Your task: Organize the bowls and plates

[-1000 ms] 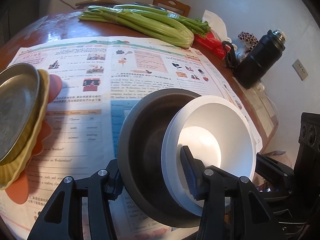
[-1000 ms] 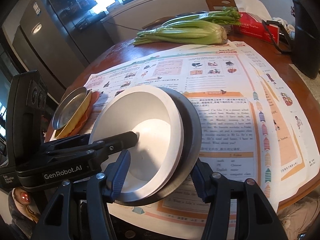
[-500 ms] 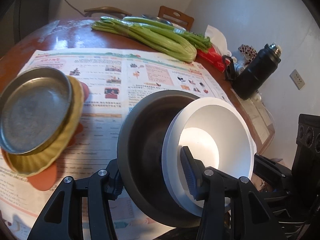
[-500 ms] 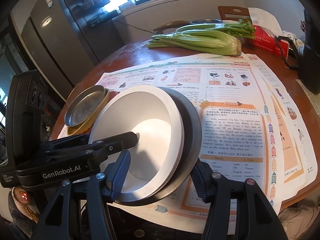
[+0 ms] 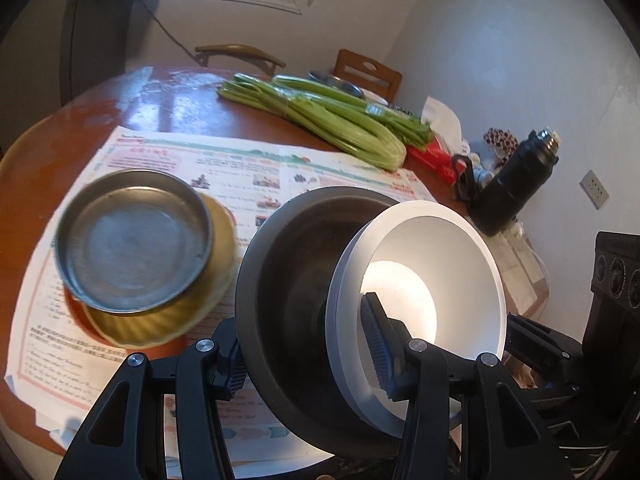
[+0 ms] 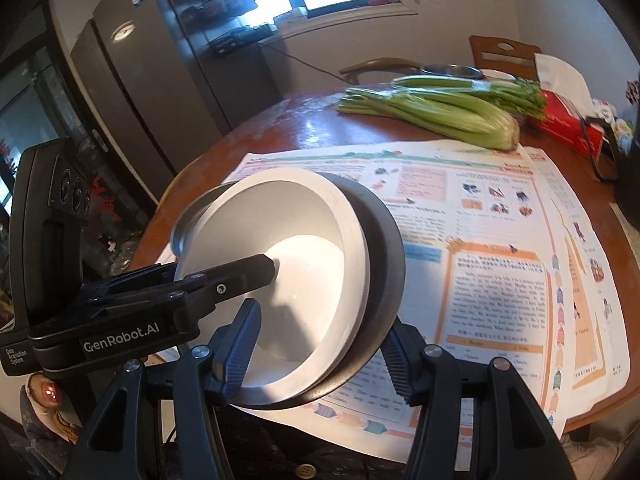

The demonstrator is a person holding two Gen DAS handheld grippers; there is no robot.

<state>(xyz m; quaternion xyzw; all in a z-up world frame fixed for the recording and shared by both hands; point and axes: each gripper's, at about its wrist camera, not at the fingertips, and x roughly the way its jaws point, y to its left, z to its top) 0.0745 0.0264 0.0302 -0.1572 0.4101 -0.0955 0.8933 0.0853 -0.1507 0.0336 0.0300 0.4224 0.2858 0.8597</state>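
Note:
A white bowl (image 5: 436,264) sits nested in a dark metal bowl (image 5: 288,276), and the pair hangs tilted above the newspaper. My left gripper (image 5: 304,354) is shut on their near walls, one pad inside the white bowl and one outside the dark bowl. My right gripper (image 6: 318,356) clamps the white bowl (image 6: 296,256) and dark bowl (image 6: 386,248) the same way from the other side. A metal plate (image 5: 136,240) rests on a yellow plate (image 5: 218,276) and an orange one (image 5: 78,314) on the newspaper, left of the bowls.
Newspaper (image 6: 492,240) covers the near half of the round wooden table (image 5: 168,108). Celery (image 6: 448,112), a red tissue box (image 6: 560,120) and a black flask (image 5: 516,184) lie at the back and right. Two chairs (image 5: 368,72) and a fridge (image 6: 132,92) stand beyond.
Both grippers have risen with the bowls, so the table looks lower and farther. The plate stack has drifted from the left edge toward the middle of the left wrist view.

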